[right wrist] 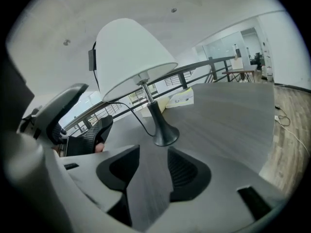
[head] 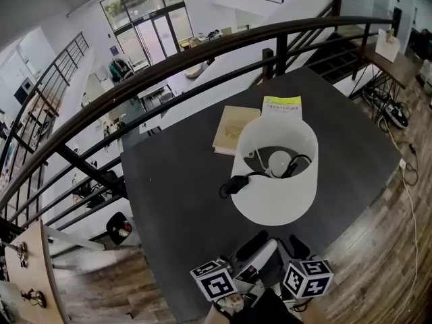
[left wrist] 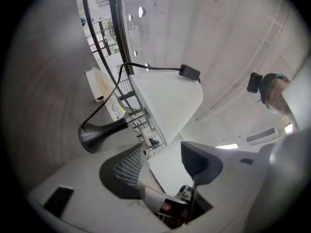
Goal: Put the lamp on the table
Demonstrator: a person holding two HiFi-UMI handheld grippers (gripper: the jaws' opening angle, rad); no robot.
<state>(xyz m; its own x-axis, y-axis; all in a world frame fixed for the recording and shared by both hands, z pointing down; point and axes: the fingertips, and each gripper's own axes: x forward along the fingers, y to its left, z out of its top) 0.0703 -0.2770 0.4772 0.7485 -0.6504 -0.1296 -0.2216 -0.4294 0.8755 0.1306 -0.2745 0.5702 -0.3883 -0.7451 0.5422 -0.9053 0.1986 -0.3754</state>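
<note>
The lamp stands upright on the dark table, with a white shade, a black flared base and a black cord with an inline switch. My two grippers hover at the table's near edge, just short of the lamp. The left gripper is open. In its own view the left gripper has nothing between its jaws, and the lamp base and shade lie ahead, apart from them. The right gripper is open too, with only table showing between its fingers. The lamp base stands just beyond them.
A tan book and a yellow-topped booklet lie on the table behind the lamp. A dark curved railing runs past the table's far side, with a drop beyond it. Wooden floor with cables lies to the right.
</note>
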